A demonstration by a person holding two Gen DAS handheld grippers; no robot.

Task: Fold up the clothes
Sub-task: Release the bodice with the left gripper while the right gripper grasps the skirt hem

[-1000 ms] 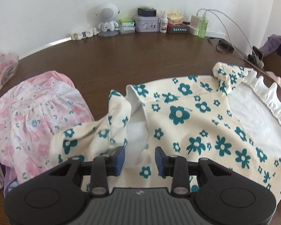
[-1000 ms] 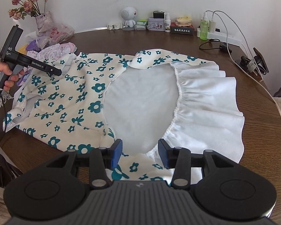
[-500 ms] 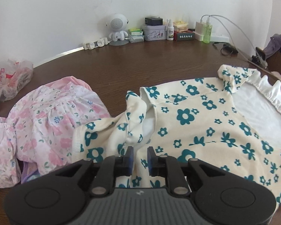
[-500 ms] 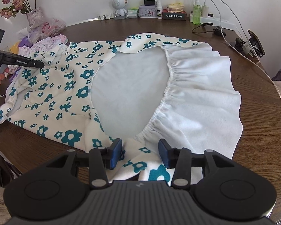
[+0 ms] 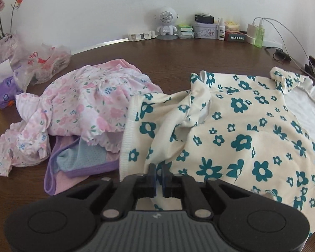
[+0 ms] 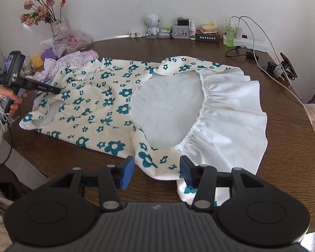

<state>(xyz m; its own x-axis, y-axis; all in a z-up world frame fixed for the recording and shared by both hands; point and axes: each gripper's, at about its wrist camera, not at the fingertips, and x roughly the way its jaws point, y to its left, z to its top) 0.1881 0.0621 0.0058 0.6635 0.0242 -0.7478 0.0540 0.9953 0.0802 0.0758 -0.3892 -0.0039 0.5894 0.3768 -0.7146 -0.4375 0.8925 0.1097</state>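
Note:
A cream dress with teal flowers (image 5: 241,126) (image 6: 107,105) lies spread on the brown table (image 6: 283,126), its white ruffled skirt (image 6: 226,115) to the right. My left gripper (image 5: 159,172) (image 6: 57,89) sits at the dress's sleeve end. Its jaws are closing, nearly together, with a raised fold of the flowered cloth pinched between them. My right gripper (image 6: 156,169) is at the near hem. Its jaws are opening, and a flowered flap of the hem lies slack between them, untouched by the pads.
A pink flowered garment (image 5: 88,105) and a purple one (image 5: 79,168) lie heaped left of the dress. A plastic bag (image 5: 42,63) and a vase of flowers (image 6: 58,27) stand behind them. A robot-shaped speaker (image 5: 167,25), boxes, bottles and a power strip with cables (image 6: 252,42) line the back.
My left gripper has slid left to the sleeve end and its jaws have come together on the cloth. My right gripper has drawn back toward the near hem and its jaws have widened.

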